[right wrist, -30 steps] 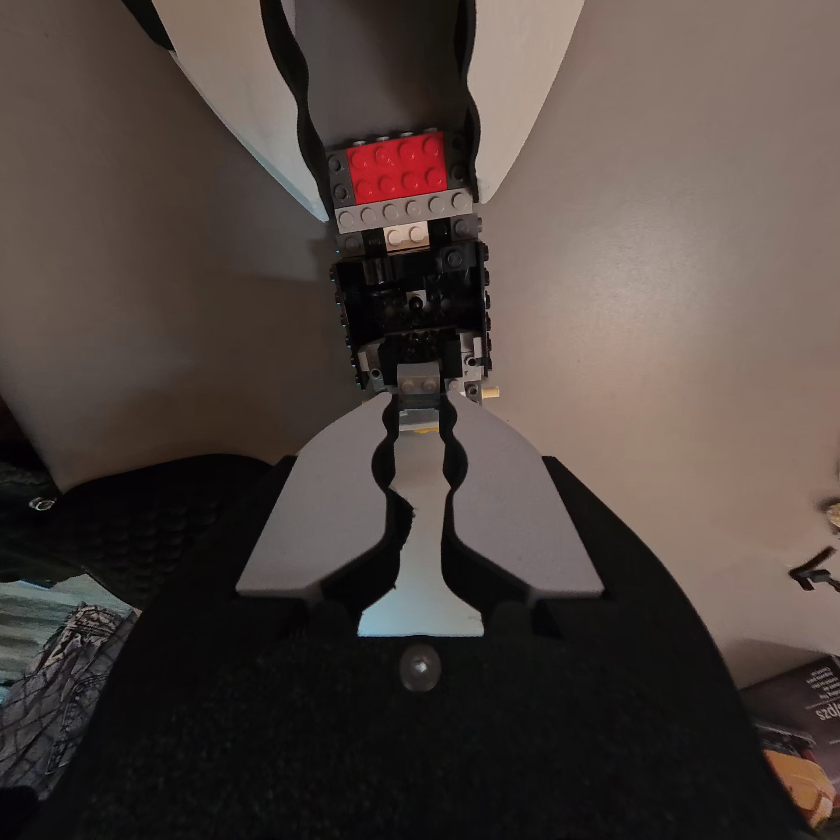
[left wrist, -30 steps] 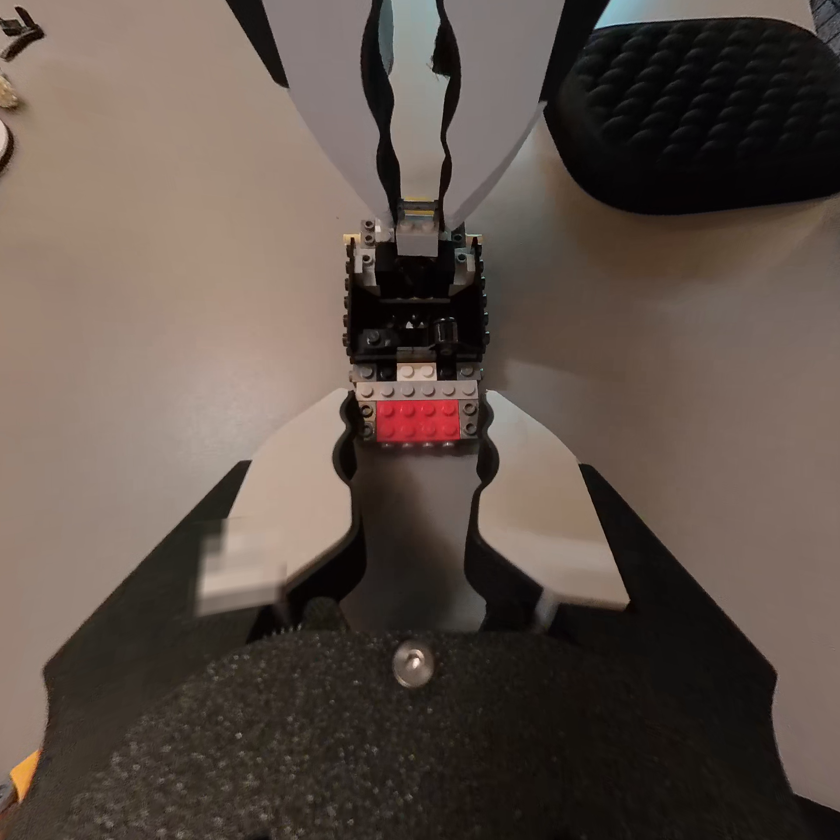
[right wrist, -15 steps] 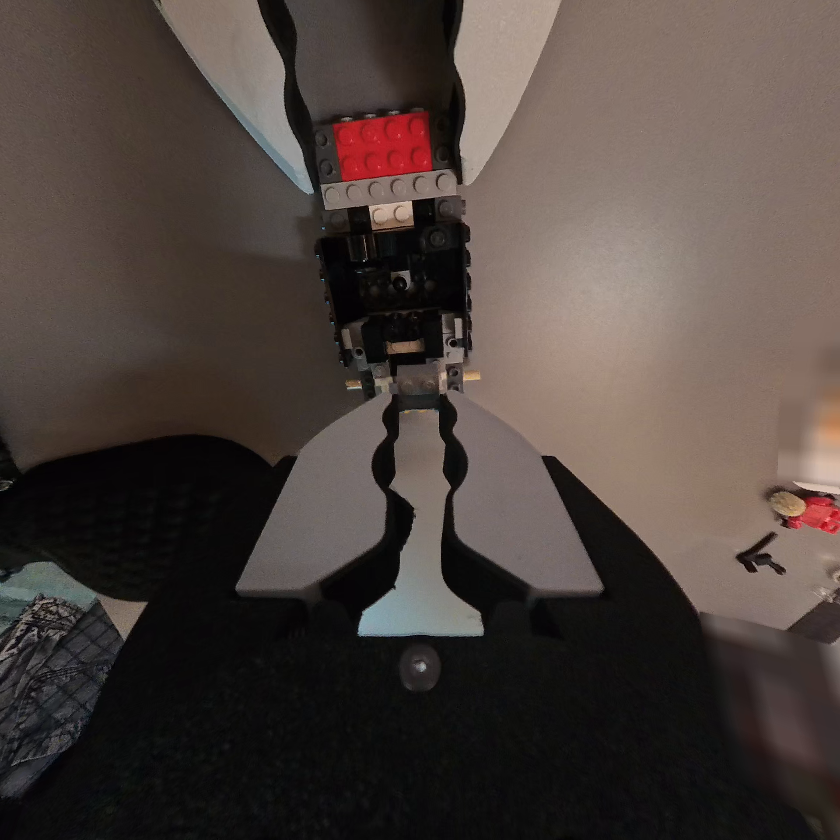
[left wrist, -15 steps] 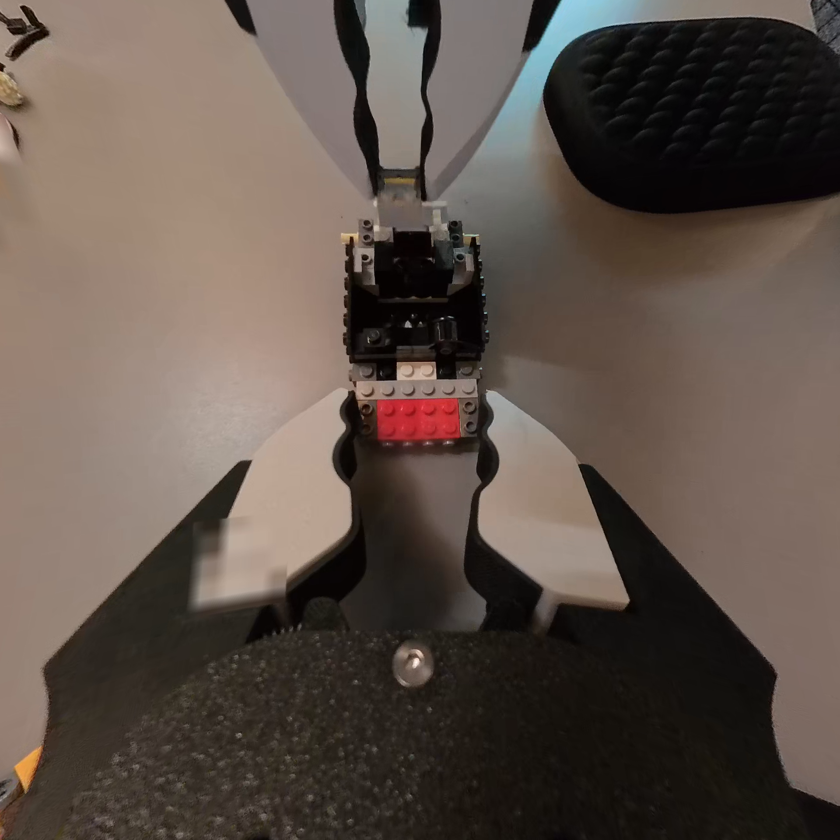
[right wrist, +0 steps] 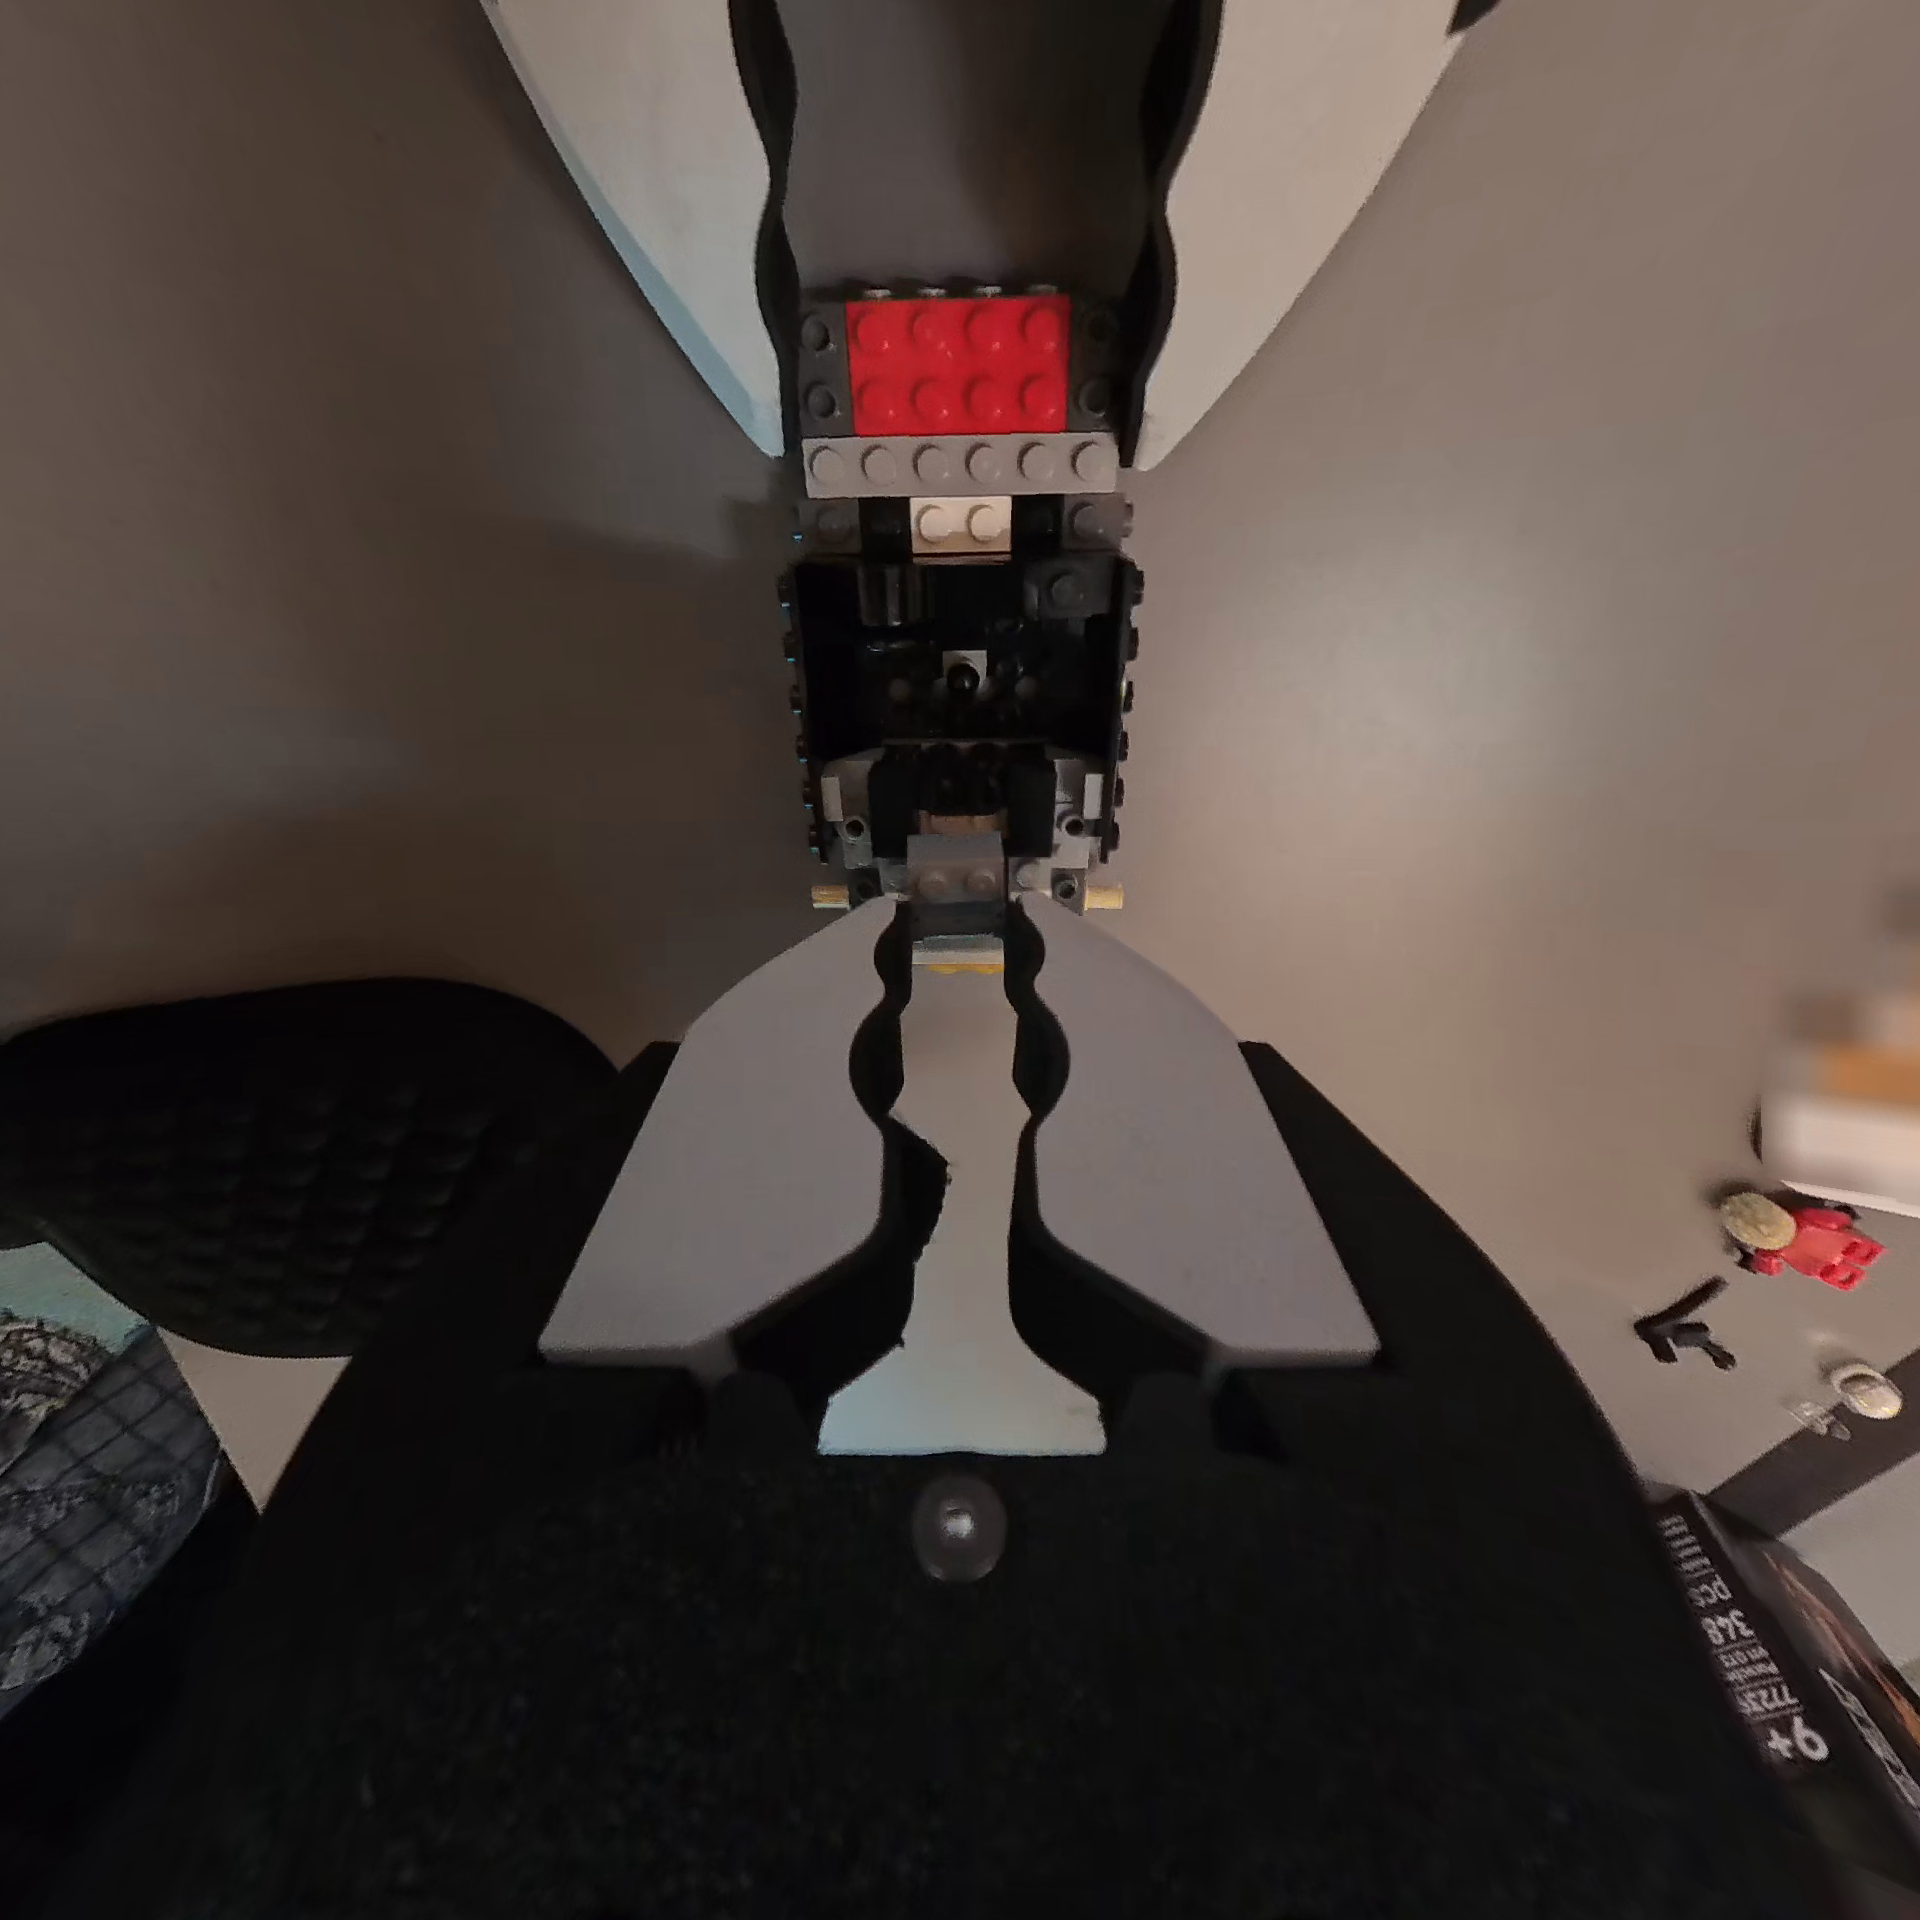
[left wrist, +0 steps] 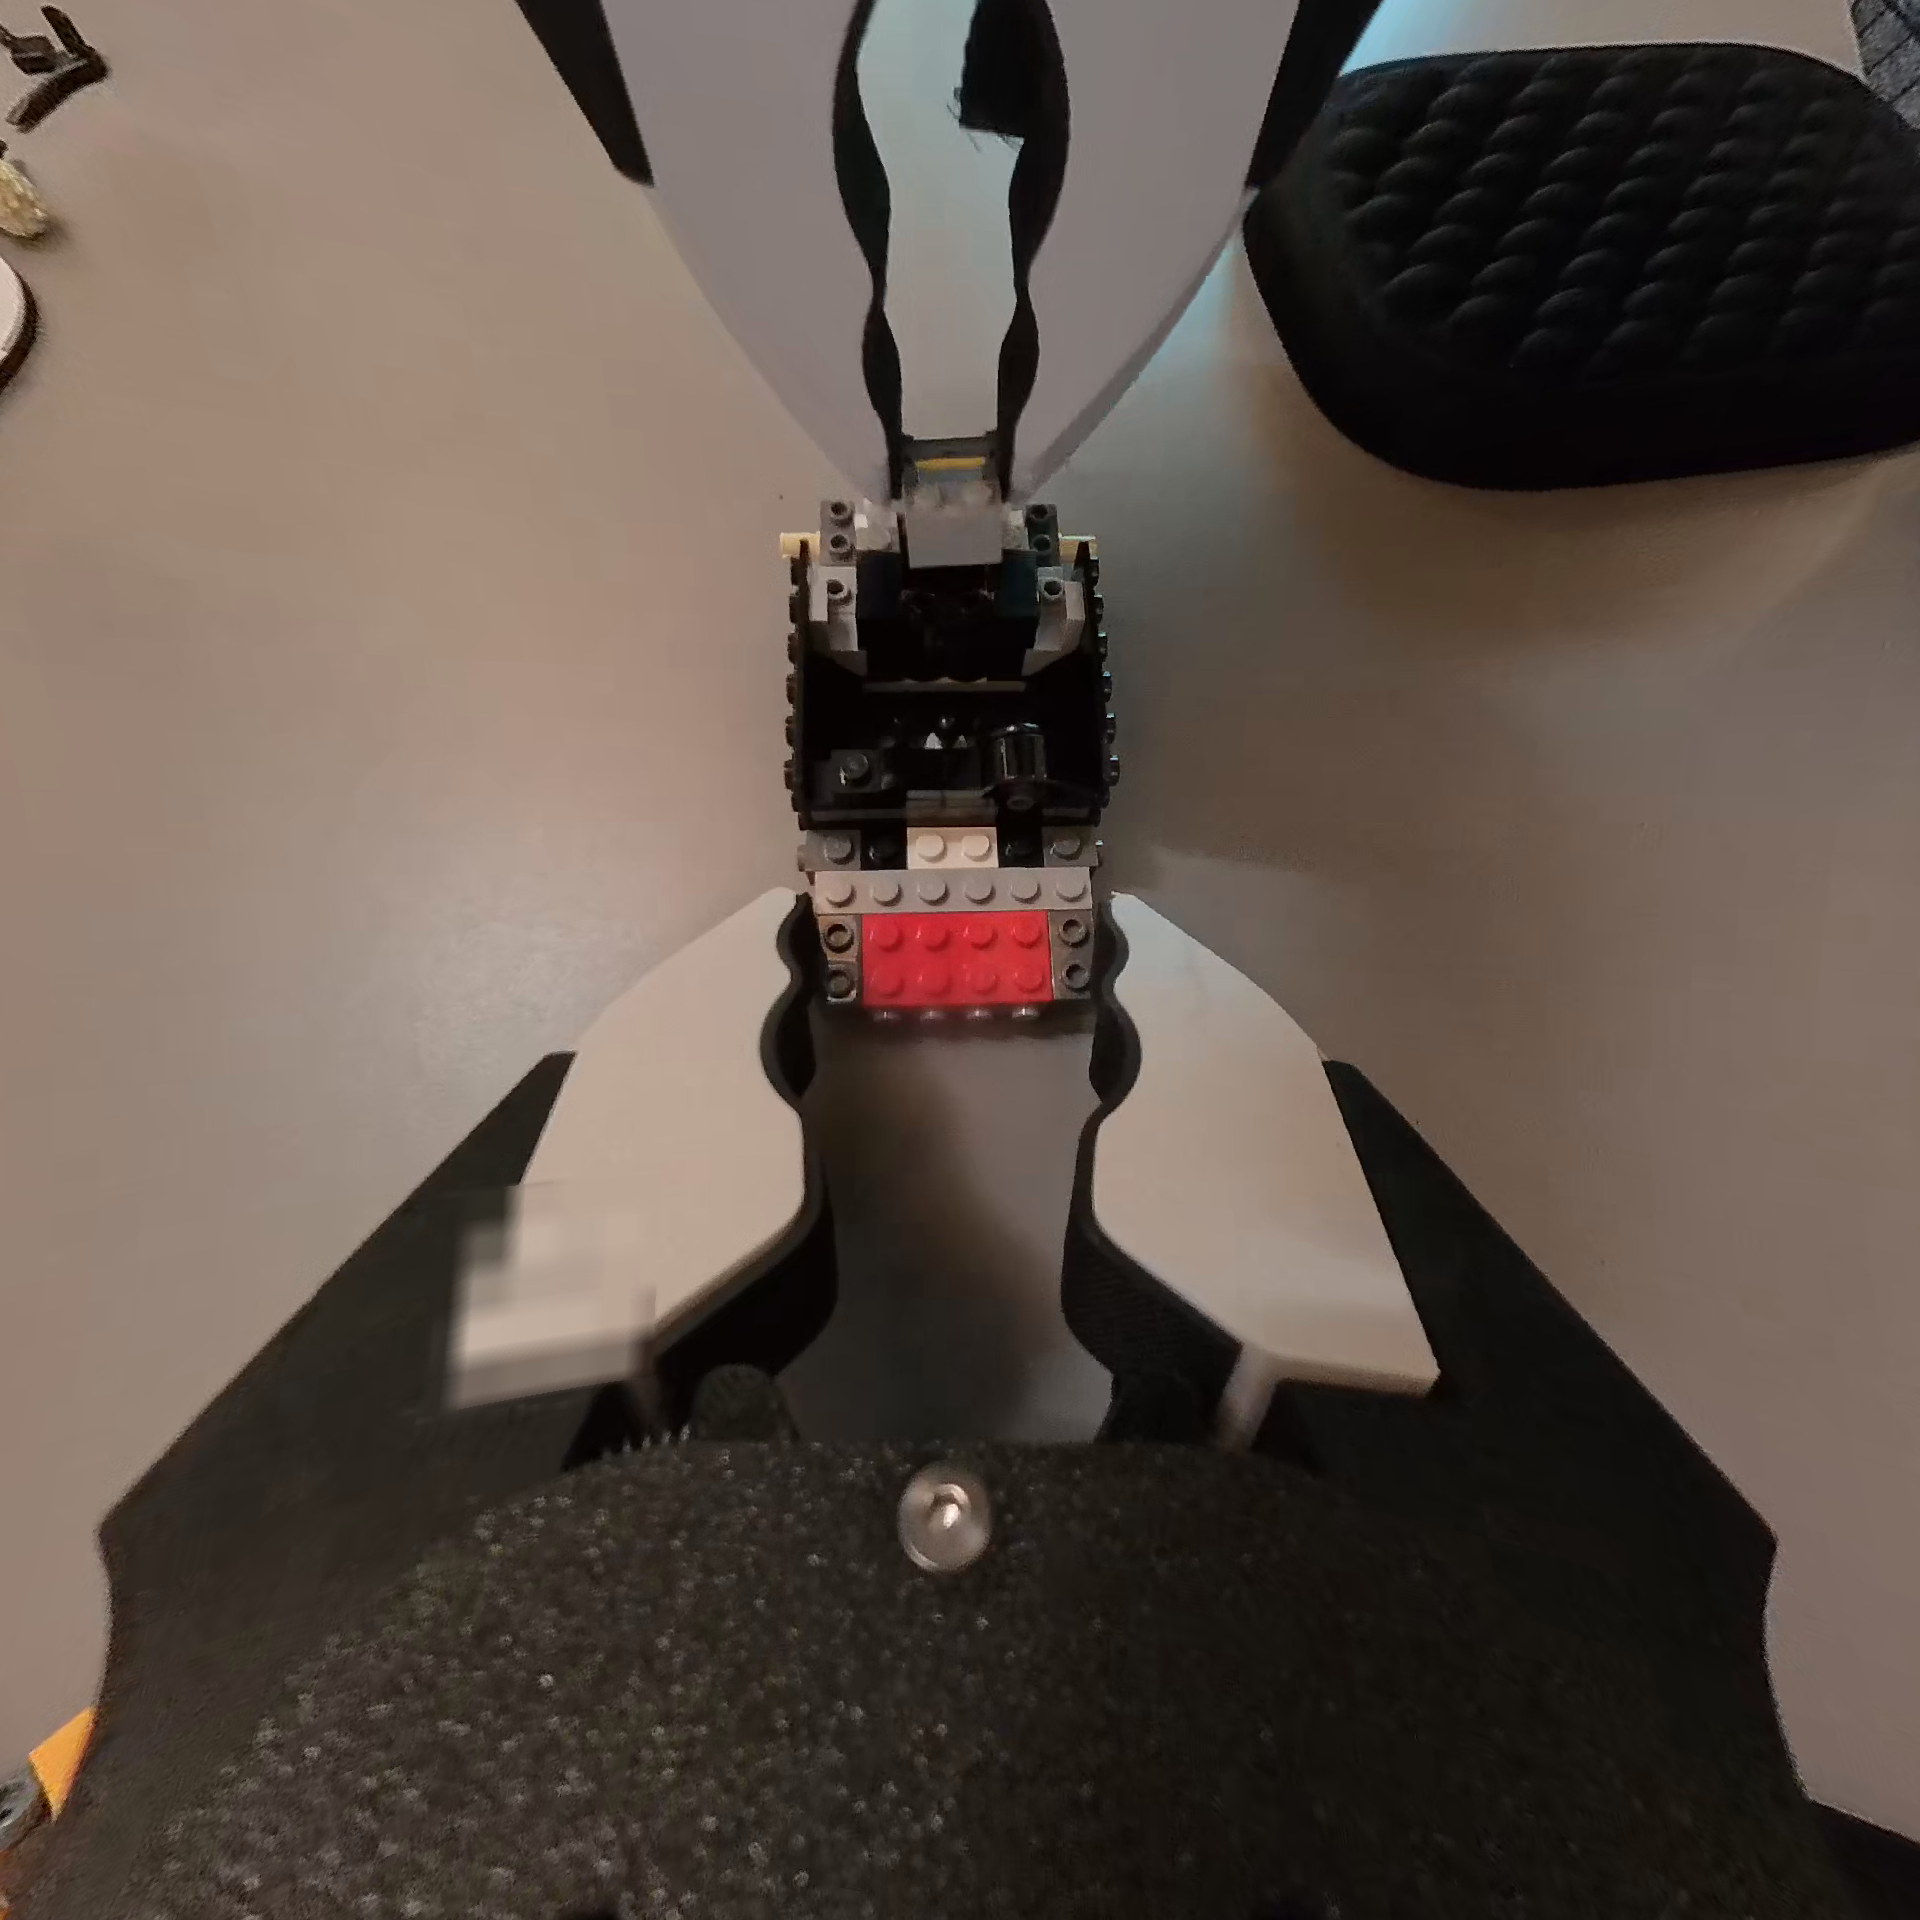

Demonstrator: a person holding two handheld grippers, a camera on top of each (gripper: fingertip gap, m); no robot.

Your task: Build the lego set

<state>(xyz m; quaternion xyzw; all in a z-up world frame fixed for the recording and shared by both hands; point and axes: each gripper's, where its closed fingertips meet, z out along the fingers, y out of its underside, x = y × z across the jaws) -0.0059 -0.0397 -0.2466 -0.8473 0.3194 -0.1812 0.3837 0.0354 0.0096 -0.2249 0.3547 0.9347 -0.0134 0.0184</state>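
A black and grey lego model (left wrist: 945,727) with a red brick (left wrist: 956,961) at its near end is held over the table (left wrist: 364,727). My left gripper (left wrist: 951,966) is shut on the model's red-brick end, one finger on each side. My right gripper (right wrist: 958,920) faces it and is shut on a small grey brick (right wrist: 956,883) with a yellow part beneath, which sits against the model's (right wrist: 956,675) other end. The right gripper shows at the top of the left wrist view (left wrist: 945,478), and the left gripper shows at the top of the right wrist view (right wrist: 956,364).
A black textured pad (left wrist: 1610,239) lies beside the model and shows at the left in the right wrist view (right wrist: 260,1164). Loose parts lie on the table: a red piece (right wrist: 1813,1242), a small black part (right wrist: 1683,1340) and black bits (left wrist: 42,73). A dark booklet (right wrist: 1818,1683) lies at the lower right. There is about 7 cm between the tips of the two grippers.
The right gripper drew back a little from the model with the small grey brick half a second ago. It has now come back against the model's end. The left gripper kept its hold.
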